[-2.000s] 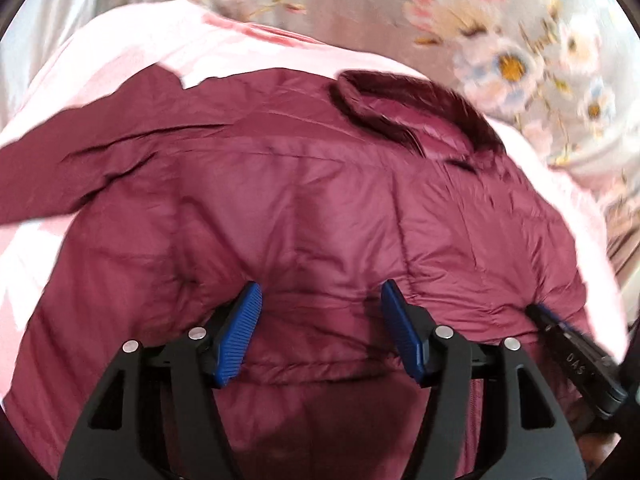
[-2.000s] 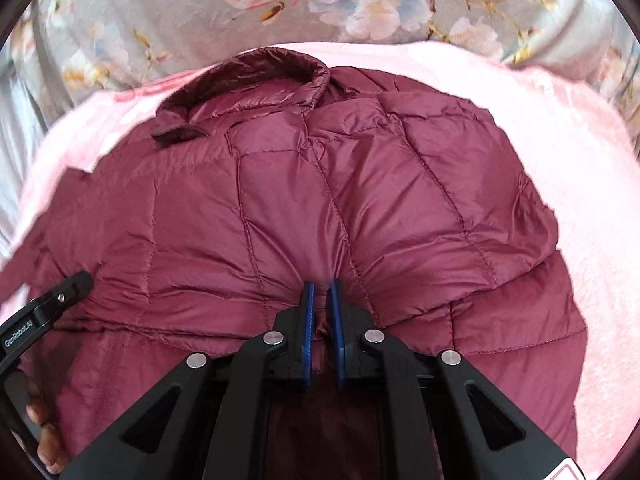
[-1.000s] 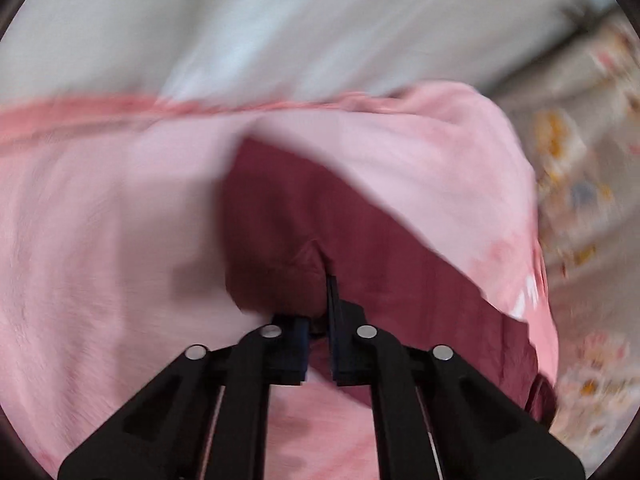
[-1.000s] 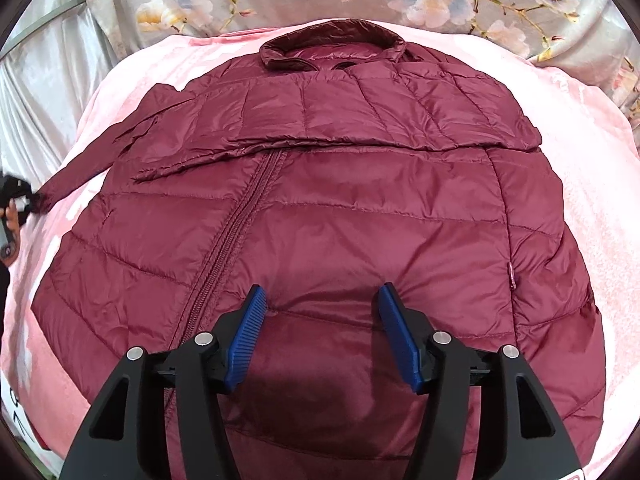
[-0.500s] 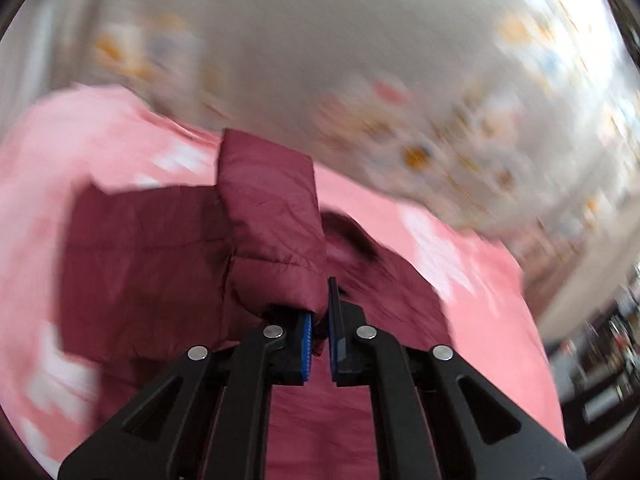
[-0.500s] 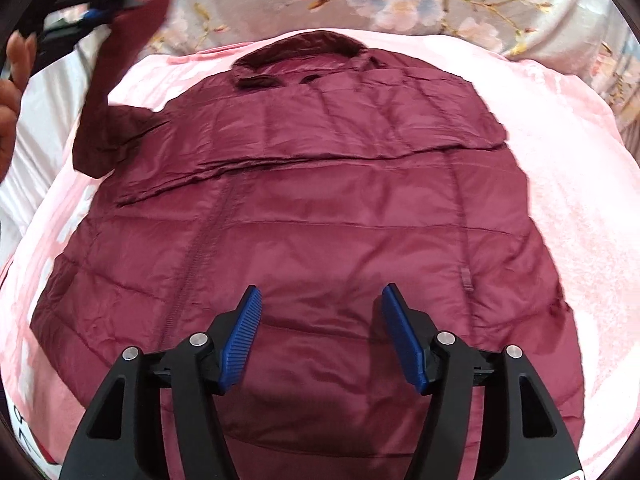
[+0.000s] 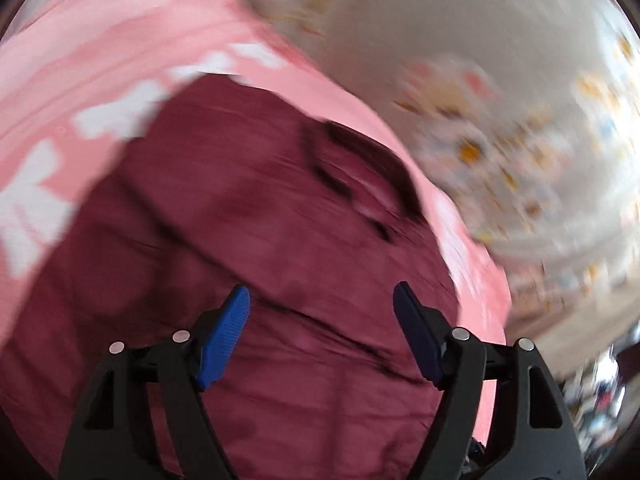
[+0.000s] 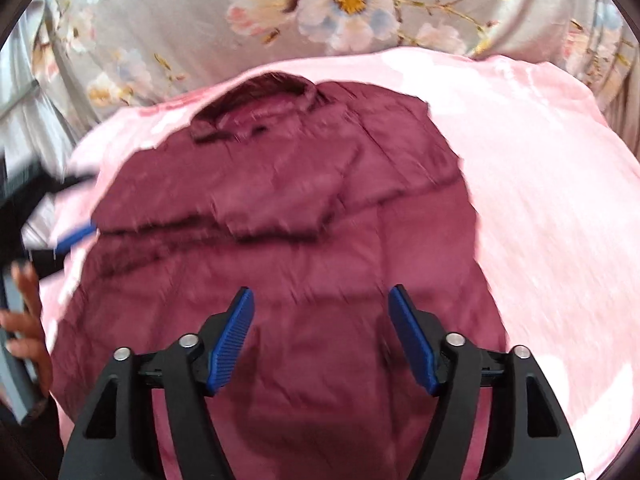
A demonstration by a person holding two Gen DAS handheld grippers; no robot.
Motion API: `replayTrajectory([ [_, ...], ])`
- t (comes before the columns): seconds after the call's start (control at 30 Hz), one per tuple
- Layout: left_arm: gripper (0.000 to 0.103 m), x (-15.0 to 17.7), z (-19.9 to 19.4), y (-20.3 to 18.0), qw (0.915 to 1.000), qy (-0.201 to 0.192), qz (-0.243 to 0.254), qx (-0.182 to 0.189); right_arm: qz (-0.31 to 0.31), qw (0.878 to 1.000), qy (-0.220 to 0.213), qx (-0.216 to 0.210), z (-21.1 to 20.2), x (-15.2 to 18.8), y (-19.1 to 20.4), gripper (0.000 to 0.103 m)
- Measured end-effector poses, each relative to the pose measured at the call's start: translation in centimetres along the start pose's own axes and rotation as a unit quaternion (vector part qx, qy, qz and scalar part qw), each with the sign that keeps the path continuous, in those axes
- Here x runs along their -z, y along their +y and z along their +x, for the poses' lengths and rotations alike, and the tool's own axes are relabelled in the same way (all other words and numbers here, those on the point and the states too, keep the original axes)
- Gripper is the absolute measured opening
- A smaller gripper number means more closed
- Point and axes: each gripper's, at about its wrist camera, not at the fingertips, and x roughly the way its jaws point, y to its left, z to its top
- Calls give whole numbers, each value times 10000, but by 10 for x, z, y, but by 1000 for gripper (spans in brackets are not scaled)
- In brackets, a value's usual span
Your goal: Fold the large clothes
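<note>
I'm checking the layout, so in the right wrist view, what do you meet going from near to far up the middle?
Right gripper, jaws opening with nothing between them → maroon jacket → jacket collar → pink blanket → floral fabric.

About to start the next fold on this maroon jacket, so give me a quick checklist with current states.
1. Left gripper free of fabric: ok, fingers opening, nothing between them.
2. Right gripper free: ok, opening, empty.
3. Sleeves folded across the jacket chest: ok.
4. Collar lying flat at the far end: ok.
5. Jacket fully on the pink blanket: cannot tell, near hem hidden.
6. Folded layers smooth: cannot tell, both views blurred.
</note>
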Motion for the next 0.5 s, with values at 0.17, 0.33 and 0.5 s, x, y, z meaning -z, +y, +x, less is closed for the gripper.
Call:
replayTrajectory([
  [0.17,71,-23,-15,92,9900,-129,-1406,-75,569,9972,178,-441,42,-28,1,70],
  [0.33,71,-38,-25,110,9841,-269,-1756,53,1053,9915,457,-609,74,-40,-3,27],
  [0.5,71,-56,-12,109,9785,-143,-2013,424,941,9927,41,-759,51,-75,4,6],
])
